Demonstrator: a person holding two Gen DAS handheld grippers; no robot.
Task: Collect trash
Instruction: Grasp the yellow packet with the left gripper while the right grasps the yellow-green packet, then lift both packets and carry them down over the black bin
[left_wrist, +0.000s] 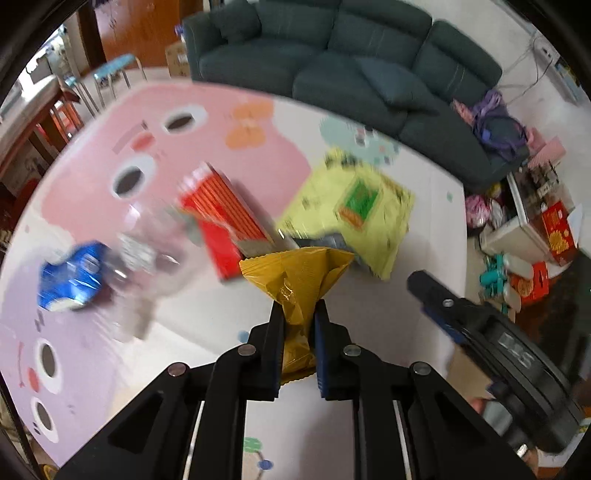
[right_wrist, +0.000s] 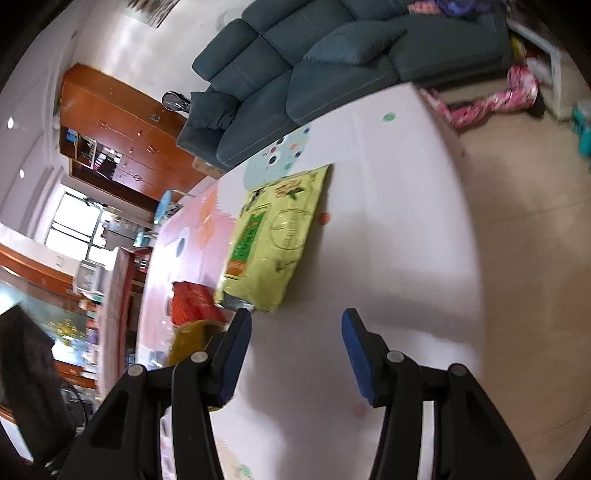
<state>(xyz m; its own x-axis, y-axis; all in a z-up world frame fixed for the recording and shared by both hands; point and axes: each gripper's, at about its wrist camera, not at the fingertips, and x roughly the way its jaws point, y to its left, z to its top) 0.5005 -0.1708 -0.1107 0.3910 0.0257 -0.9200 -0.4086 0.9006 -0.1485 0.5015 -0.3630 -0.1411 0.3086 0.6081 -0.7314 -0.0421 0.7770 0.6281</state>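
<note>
My left gripper (left_wrist: 298, 308) is shut on a gold snack wrapper (left_wrist: 295, 273) and holds it above the play mat (left_wrist: 110, 325). On the mat lie a red carton (left_wrist: 221, 218), a yellow-green bag (left_wrist: 354, 206), a blue wrapper (left_wrist: 70, 277) and a blurred clear plastic bottle (left_wrist: 147, 254). My right gripper (right_wrist: 295, 325) is open and empty above the mat (right_wrist: 388, 221), just right of the yellow-green bag (right_wrist: 273, 236). The red carton (right_wrist: 192, 302) and gold wrapper (right_wrist: 188, 339) show at its left. The right gripper also shows in the left wrist view (left_wrist: 436, 295).
A dark blue-grey sofa (left_wrist: 332, 59) stands along the mat's far edge and shows in the right wrist view (right_wrist: 295, 66). Boxes and clutter (left_wrist: 535, 229) sit at the right. A stool (left_wrist: 110, 70) and wooden cabinet (right_wrist: 122, 125) stand at the left.
</note>
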